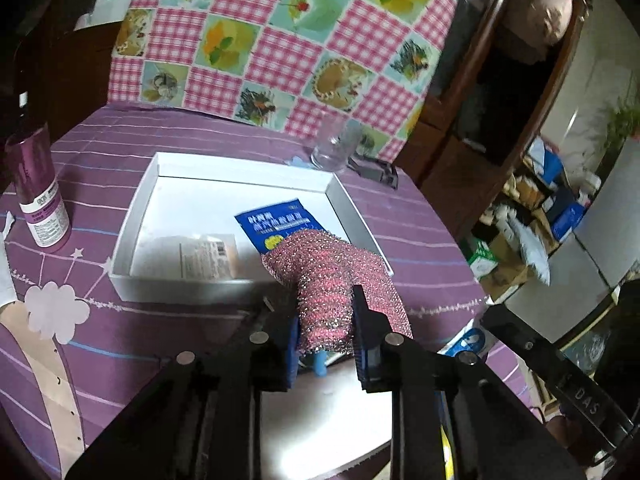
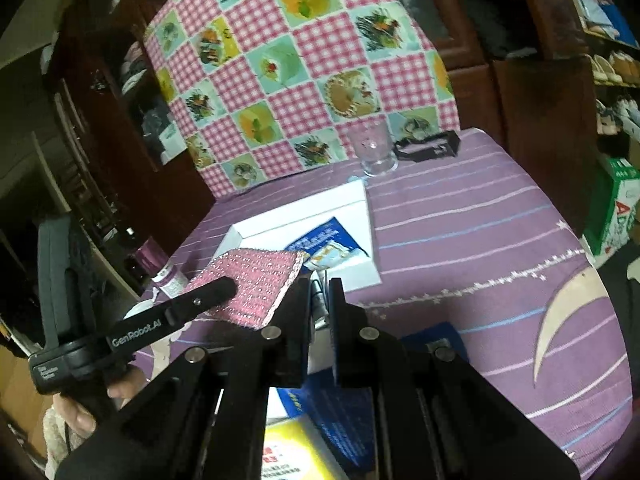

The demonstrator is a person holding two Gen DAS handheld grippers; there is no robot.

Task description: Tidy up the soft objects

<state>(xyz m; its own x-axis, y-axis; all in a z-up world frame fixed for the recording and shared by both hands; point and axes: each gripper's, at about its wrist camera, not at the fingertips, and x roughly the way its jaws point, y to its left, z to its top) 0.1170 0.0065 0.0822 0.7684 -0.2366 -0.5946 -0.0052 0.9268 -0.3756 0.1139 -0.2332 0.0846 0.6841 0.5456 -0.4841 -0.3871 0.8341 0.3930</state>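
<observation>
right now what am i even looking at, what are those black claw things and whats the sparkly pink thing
Those black claws are handheld grippers, one in each of a person's hands, each with a camera looking along its fingers. One picture is from the left gripper, which is shut on a pink sparkly scouring cloth. The other is from the right gripper, shut and holding nothing. On the purple tablecloth sit a white tray holding a blue packet, a drinking glass and a bottle.

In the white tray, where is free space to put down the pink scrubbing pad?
The left gripper holds the pink scrubbing pad over the white tray's near right corner. Free space: the tray's far half, between the back wall and the blue packet, and its left strip. Crowded: the near part, where the clear packet and blue packet lie.
</observation>
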